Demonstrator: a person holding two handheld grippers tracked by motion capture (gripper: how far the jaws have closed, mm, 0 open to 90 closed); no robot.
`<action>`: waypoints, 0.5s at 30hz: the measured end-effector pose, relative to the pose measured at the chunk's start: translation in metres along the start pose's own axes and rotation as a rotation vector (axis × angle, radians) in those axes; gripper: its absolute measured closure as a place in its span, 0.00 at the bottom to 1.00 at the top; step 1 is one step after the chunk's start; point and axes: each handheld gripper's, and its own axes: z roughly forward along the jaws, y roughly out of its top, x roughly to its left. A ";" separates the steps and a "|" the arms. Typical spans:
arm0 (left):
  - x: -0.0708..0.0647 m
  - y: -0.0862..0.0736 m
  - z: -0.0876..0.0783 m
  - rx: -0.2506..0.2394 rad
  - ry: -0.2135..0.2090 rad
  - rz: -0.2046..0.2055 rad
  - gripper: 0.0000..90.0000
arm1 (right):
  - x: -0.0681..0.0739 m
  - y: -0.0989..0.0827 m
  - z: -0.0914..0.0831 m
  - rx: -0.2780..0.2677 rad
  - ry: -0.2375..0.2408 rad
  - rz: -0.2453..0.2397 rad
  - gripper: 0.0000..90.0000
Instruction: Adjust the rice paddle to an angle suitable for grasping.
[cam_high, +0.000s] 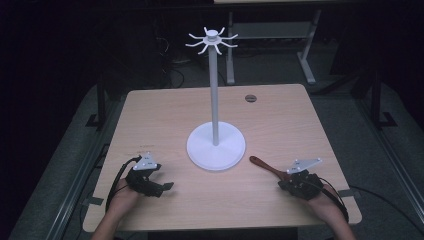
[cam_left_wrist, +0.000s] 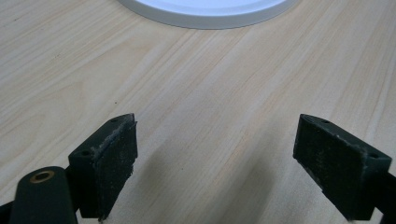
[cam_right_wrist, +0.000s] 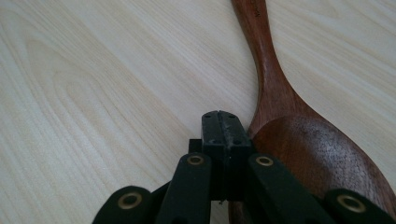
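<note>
- Your right tool (cam_right_wrist: 223, 122) has its jaws pressed together with nothing between them; its tip sits just beside the bowl of the dark brown wooden spoon (cam_right_wrist: 299, 154), at the bowl's left edge in the right gripper view, and whether it touches is hard to tell.
- The wooden spoon (cam_high: 267, 167) lies flat on the pale wood worktop (cam_high: 165, 115), near the right front, between the right tool (cam_high: 292, 183) and the white round-based stand with a tall post and hooked arms at its top (cam_high: 215, 145).
- Its long axis runs diagonally: bowl end under your right hand, handle pointing away towards the stand's base, yet apart from it.
- Your right hand is clearly the nearer one; I judge a grip would need the jaws opened first.
- Your left tool (cam_high: 159, 186) rests wide open and empty at the left front, well apart from the spoon, facing the stand's base (cam_left_wrist: 205, 14).
</note>
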 end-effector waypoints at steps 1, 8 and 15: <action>0.000 0.000 0.000 -0.001 0.000 0.000 0.15 | 0.000 0.001 -0.001 -0.007 0.005 -0.001 1.00; 0.000 0.000 0.001 0.000 0.000 0.004 0.15 | -0.001 0.003 -0.002 -0.035 0.014 -0.014 0.99; -0.001 0.000 0.001 0.002 0.001 0.005 0.15 | -0.005 0.008 -0.004 -0.064 0.022 -0.028 0.93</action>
